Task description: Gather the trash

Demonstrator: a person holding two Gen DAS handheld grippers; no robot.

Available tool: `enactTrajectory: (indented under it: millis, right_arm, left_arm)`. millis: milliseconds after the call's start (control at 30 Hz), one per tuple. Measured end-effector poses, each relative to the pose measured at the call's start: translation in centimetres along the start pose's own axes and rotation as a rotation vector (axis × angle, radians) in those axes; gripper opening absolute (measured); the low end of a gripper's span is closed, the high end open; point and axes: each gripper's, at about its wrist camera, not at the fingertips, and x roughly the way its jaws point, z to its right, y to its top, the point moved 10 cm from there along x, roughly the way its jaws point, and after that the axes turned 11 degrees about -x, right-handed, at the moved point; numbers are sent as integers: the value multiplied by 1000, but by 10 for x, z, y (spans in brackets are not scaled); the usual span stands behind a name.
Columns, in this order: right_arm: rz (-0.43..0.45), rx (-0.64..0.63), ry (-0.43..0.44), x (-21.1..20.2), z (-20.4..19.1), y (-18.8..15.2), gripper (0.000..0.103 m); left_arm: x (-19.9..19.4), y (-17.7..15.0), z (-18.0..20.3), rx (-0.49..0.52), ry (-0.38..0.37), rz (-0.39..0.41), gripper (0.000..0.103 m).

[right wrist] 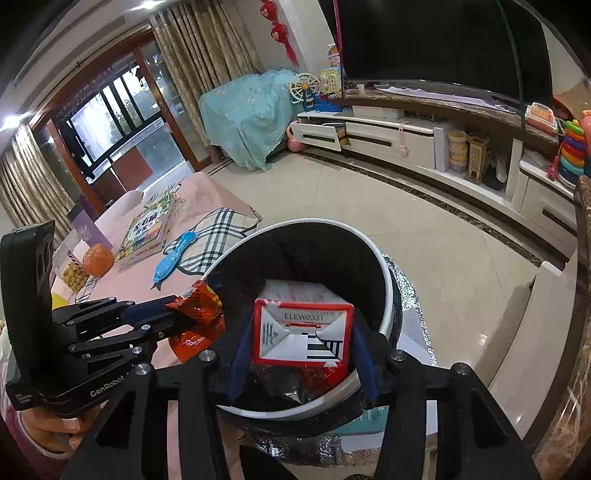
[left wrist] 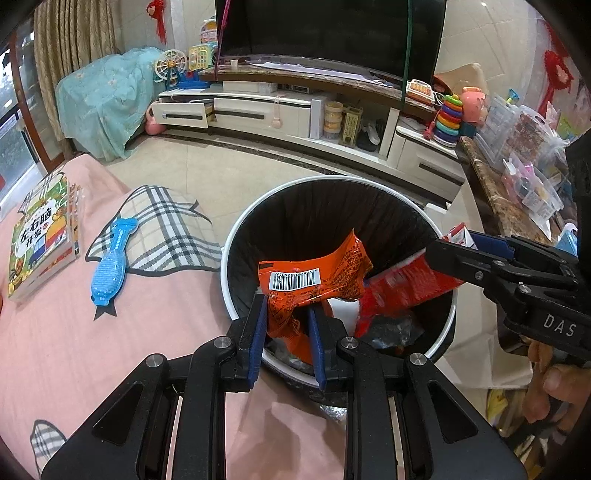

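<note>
Both my hands are over the bin right now. My left gripper has its jaws clenched on an orange wrapper, crumpled, hanging just inside the near rim. My right gripper has its jaws grasping a red and white carton, end-on to the camera, also over the bin's mouth; from the left view a red packet-looking part of it pokes in from the right side. The bin has a black liner and some trash at the bottom, too dark to tell what.

Left of the bin is the desk with a pink cloth on it. On it: a blue fish-shaped thing, a plaid patch, a kids' book, and farther back an orange ball-ish thing.

Past that it's tiled floor, then the TV stand with toys, the TV, and a teal-covered lump by the curtains.
</note>
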Motion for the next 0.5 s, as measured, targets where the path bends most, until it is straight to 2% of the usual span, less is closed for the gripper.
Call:
enactTrajectory:
  millis: [167, 300, 367, 500]
  right_arm:
    - [-11, -3, -4, 5, -1, -2, 48]
    - [8, 28, 1, 0, 2, 0, 50]
    - [23, 37, -11, -4, 4, 2, 51]
    - [59, 49, -31, -17, 5, 4, 69]
  left_arm:
    - [-1, 0, -1, -7, -10, -6, 27]
    - [-6, 0, 0, -7, -10, 5, 44]
    - [-10, 0, -2, -7, -8, 16, 47]
    - [-25, -7, -9, -32, -14, 46, 53]
